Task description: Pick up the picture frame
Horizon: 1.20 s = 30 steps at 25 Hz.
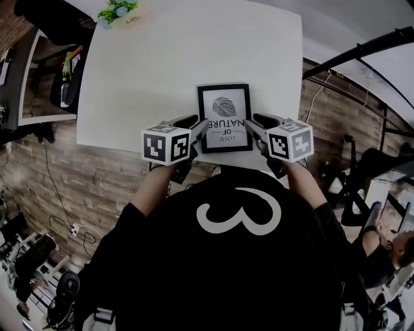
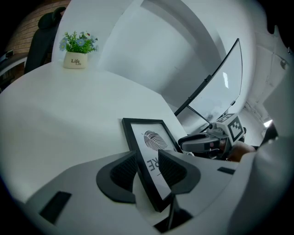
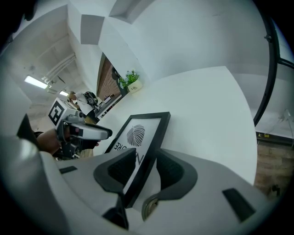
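1. Frame (image 1: pixel 224 116) looks flat on the white worktop (image 1: pixel 194 45), close to its near edge, right in front of the person.
2. Black border, white print with a fingerprint-like leaf and the words "LOVE OF NATURE" (upside down in the head view).
3. Left gripper (image 2: pixel 147 154) is at the frame's left edge. Jaws apart, with the black border between them: one pad outside the edge, the other over the glass. No clear squeeze visible.
4. Right gripper (image 3: pixel 146 153) is mirrored at the frame's right edge. Jaws apart about as wide, border between them, inner pad over the print, outer pad just beside the edge.
5. Both grippers angle down toward the worktop and face each other across the frame.
6. Small potted plant (image 1: pixel 118 11) sits at the far left corner of the worktop, well apart from the frame.
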Motion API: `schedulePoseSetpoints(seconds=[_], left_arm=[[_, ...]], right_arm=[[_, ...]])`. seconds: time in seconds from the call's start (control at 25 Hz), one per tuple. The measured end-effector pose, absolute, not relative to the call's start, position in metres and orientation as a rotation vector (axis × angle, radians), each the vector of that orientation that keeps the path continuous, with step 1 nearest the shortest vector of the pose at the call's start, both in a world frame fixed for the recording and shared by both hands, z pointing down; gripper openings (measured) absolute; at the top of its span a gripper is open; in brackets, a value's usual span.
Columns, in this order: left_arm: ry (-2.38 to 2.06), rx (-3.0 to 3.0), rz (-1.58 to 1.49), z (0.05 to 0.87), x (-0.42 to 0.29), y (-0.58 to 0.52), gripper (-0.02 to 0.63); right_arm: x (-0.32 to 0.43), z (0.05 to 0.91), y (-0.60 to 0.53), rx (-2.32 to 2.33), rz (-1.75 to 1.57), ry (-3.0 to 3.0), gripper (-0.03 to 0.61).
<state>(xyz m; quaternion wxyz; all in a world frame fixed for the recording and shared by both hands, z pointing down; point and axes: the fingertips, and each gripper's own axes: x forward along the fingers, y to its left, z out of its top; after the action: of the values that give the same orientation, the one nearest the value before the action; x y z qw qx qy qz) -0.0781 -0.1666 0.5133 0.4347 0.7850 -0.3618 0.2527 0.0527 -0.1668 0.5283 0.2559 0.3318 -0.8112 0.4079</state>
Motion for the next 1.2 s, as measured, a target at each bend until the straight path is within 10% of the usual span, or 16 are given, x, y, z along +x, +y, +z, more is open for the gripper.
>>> schedulePoseSetpoints(seconds=[1.2], left_arm=[[-0.964, 1.888, 0.687, 0.544, -0.082, -0.168, 0.115]], right_arm=[[0.05, 0.545, -0.171, 0.968, 1.082, -2.127, 0.119]])
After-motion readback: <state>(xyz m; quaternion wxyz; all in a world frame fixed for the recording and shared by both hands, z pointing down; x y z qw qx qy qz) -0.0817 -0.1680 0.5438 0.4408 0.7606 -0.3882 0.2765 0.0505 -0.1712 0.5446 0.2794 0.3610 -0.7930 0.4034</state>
